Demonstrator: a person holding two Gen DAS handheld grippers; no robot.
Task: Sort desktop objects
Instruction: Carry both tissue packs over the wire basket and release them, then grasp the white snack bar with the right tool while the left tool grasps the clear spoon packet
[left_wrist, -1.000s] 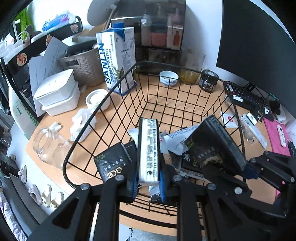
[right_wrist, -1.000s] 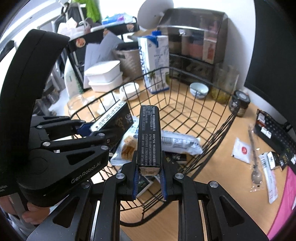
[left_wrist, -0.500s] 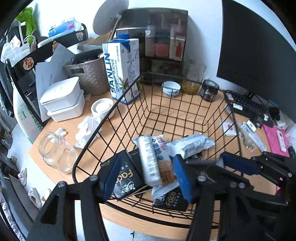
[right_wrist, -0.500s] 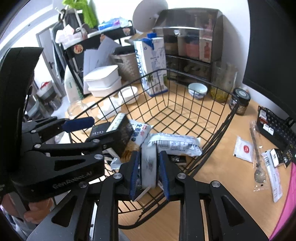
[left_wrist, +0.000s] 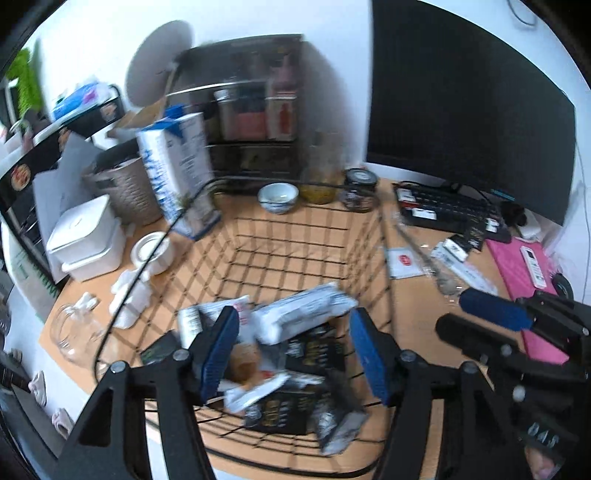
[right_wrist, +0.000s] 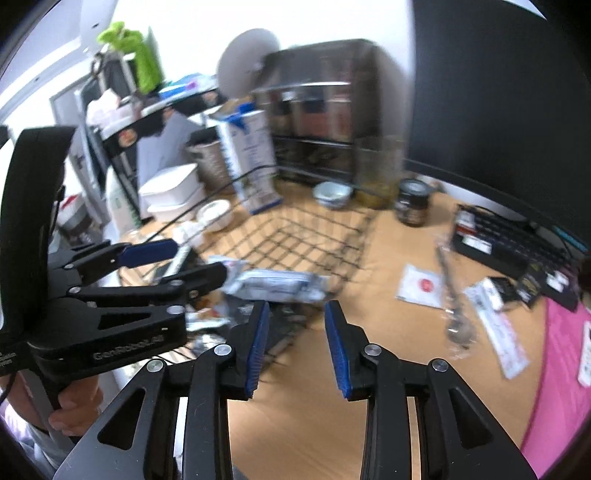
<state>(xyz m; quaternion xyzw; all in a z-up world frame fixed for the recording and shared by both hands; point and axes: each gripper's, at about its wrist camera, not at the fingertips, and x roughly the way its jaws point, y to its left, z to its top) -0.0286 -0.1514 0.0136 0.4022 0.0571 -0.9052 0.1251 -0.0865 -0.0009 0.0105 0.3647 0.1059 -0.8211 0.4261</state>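
Now both are empty: the left gripper (left_wrist: 293, 352) spreads wide above packets (left_wrist: 303, 319) in the wire basket (left_wrist: 369, 236); the right gripper (right_wrist: 295, 345) opens over the desk (right_wrist: 388, 332).

One wire basket (left_wrist: 369, 236), two claws — one bowl (left_wrist: 277, 195), one carton (left_wrist: 177, 166)

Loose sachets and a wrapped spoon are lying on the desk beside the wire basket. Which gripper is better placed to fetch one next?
Probably the right gripper: its jaws are opening with nothing between them, over bare desk, and the white sachet and wrapped spoon lie just ahead. The left gripper, also empty, hangs over the wire basket.
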